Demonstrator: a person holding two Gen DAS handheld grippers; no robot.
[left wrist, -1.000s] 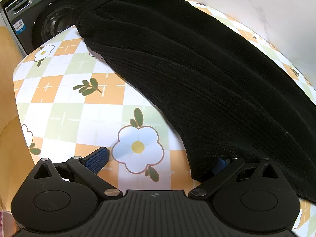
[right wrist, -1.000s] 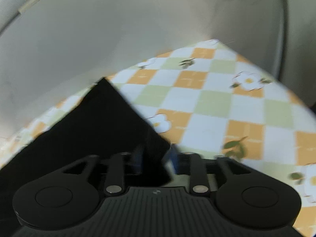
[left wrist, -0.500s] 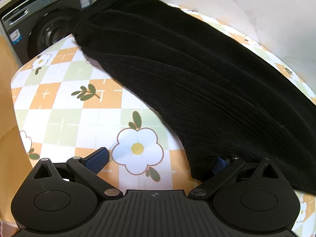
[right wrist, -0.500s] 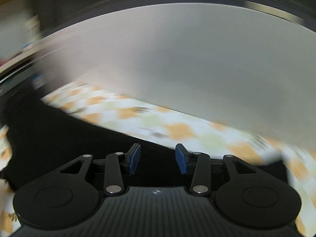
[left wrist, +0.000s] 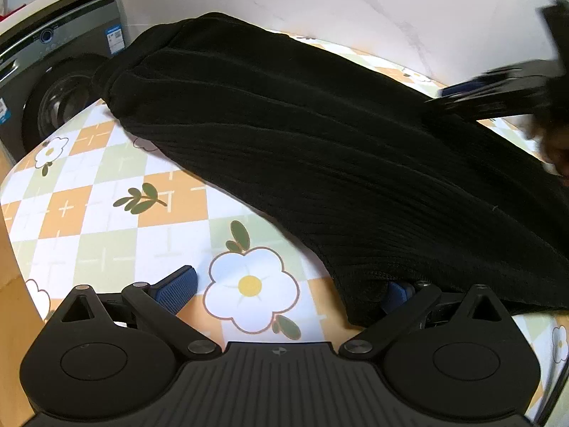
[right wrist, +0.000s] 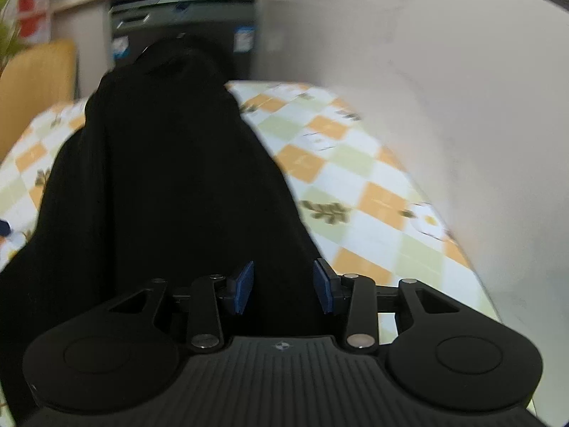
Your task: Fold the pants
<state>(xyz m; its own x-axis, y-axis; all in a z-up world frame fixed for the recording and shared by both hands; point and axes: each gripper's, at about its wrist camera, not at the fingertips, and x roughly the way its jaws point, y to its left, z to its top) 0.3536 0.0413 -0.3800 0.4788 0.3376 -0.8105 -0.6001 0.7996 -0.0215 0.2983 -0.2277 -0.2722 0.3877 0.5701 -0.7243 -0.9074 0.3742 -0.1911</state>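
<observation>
Pants (left wrist: 338, 149): lying across worktop (left wrist: 106, 213). Left gripper (left wrist: 288, 290) fingers spread wide, right gripper (right wrist: 284, 286) fingers parted, both empty; pinching hem corners squarely advised.

Left gripper (left wrist: 284, 290) spread wide at the hem
Ribbed black pants (left wrist: 320, 149) lie across the flower-checked tablecloth (left wrist: 106, 213), hem draped over one blue pad.

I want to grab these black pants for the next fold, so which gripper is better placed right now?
Probably left. The left gripper is wide open at the black pants' near hem, one finger tucked under it. The right gripper, open, is blurred above the cloth.
</observation>
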